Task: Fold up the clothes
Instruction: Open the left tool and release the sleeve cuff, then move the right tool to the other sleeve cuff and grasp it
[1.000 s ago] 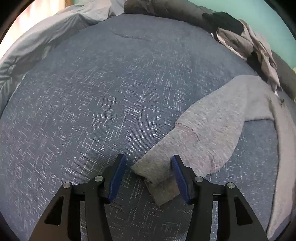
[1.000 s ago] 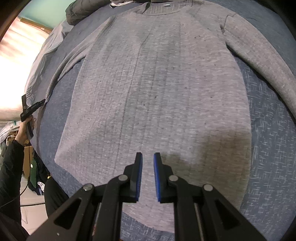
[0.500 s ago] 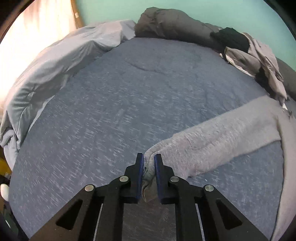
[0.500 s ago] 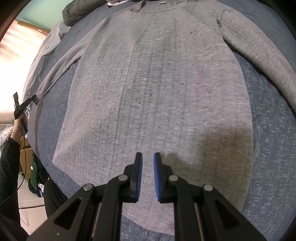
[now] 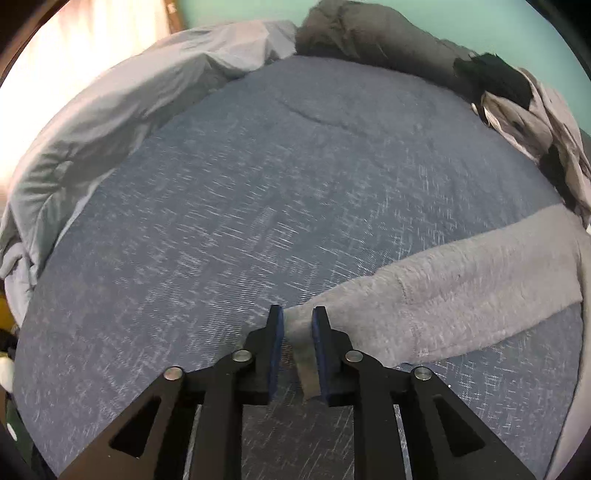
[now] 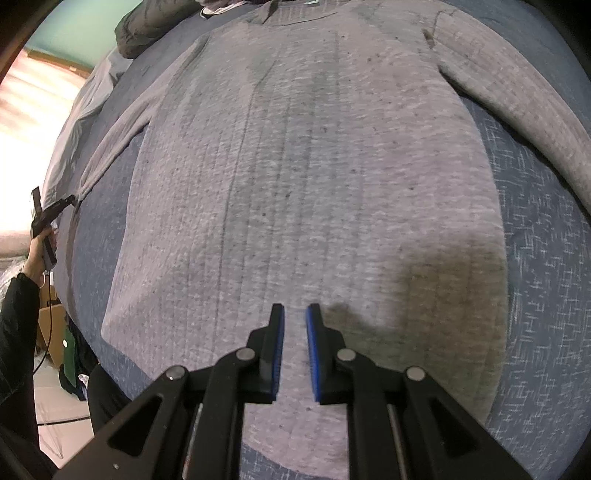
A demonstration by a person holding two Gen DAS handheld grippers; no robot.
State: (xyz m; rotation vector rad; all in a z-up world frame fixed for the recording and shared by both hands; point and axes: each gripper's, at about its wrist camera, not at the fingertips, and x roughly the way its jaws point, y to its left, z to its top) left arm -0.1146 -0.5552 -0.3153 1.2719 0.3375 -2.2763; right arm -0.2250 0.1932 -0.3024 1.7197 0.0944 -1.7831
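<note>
A grey knit sweater lies flat, front up, on the blue bedcover. Its left sleeve stretches across the bed to my left gripper. The cuff is pinched between the blue pads and held a little above the cover, while the jaws are opening slightly. In the right wrist view that gripper shows far left, in a hand, at the sleeve's end. My right gripper hovers over the sweater's lower hem, jaws nearly together, nothing between them.
A pale grey duvet is bunched along the bed's left side. A dark grey padded roll and a heap of clothes lie at the far edge. A person's dark sleeve and a cardboard box stand beside the bed.
My left gripper shut on the sleeve cuff, then lifted and pulled it outward, so the sleeve now lies stretched straight. The right gripper has stayed put.
</note>
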